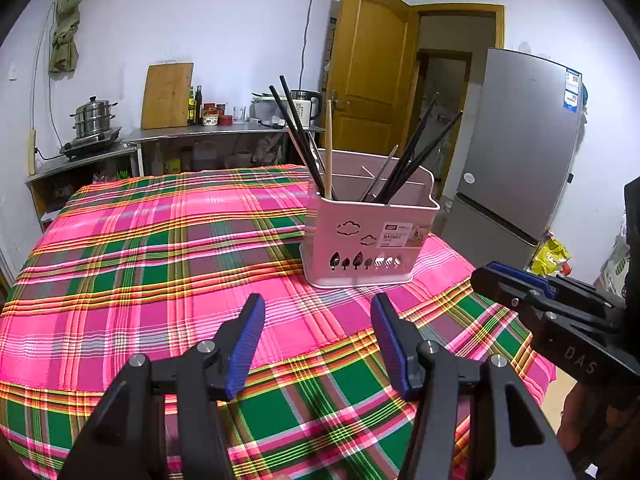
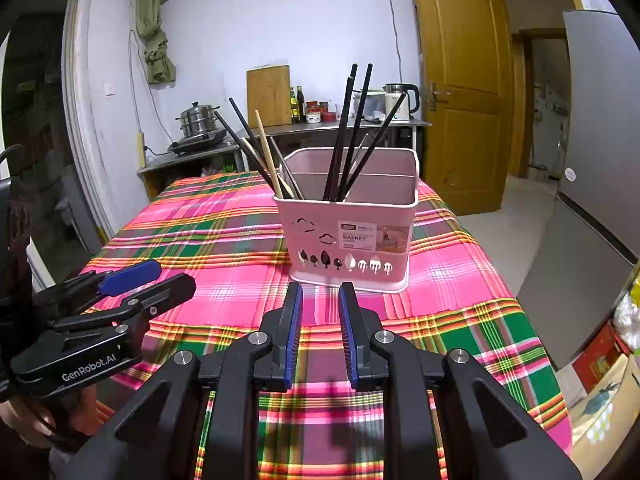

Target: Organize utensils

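A pink utensil basket (image 1: 360, 240) stands on the plaid tablecloth (image 1: 160, 248); it also shows in the right wrist view (image 2: 348, 236). Its front compartments hold several black chopsticks (image 1: 416, 156), a wooden chopstick (image 1: 328, 152) and a thin metal utensil (image 1: 380, 178). My left gripper (image 1: 318, 320) is open and empty, hovering over the cloth in front of the basket. My right gripper (image 2: 320, 308) is open with a narrower gap, empty, just before the basket's base. Each gripper shows in the other's view, the right one (image 1: 520, 284) and the left one (image 2: 152, 280).
A steel counter (image 1: 200, 132) behind the table carries a steamer pot (image 1: 94, 118), cutting board, bottles and kettle (image 1: 306, 106). A grey fridge (image 1: 520, 152) and open wooden door (image 1: 372, 68) stand to the right. The table edge drops off at the right (image 2: 560, 360).
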`<state>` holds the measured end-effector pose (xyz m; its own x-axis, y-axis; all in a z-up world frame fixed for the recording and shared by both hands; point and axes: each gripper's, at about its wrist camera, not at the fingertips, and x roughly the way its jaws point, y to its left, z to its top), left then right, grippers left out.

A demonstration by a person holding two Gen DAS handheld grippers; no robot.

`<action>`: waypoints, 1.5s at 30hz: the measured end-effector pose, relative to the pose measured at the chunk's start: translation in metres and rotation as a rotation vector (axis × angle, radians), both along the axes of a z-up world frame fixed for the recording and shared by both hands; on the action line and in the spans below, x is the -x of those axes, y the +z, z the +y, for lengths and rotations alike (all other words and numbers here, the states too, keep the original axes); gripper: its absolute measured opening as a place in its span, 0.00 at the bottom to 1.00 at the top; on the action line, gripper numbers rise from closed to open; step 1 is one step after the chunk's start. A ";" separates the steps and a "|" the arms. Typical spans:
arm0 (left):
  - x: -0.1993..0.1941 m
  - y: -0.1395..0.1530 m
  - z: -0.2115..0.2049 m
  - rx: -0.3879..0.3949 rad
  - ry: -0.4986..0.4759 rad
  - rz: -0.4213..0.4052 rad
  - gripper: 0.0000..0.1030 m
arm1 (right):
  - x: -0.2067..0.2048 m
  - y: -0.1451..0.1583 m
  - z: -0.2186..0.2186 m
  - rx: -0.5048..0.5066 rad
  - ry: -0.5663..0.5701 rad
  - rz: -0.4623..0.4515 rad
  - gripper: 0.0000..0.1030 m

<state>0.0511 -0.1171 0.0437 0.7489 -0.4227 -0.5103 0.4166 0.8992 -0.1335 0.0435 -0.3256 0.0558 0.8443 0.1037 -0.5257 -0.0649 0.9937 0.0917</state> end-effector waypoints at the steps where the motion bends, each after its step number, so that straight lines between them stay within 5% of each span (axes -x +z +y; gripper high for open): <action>1: 0.000 0.000 0.000 -0.002 0.001 -0.001 0.56 | 0.000 0.000 0.000 0.000 0.000 0.000 0.18; 45: 0.007 0.001 0.002 -0.033 0.014 -0.042 0.55 | -0.001 -0.008 -0.001 0.008 -0.009 0.018 0.18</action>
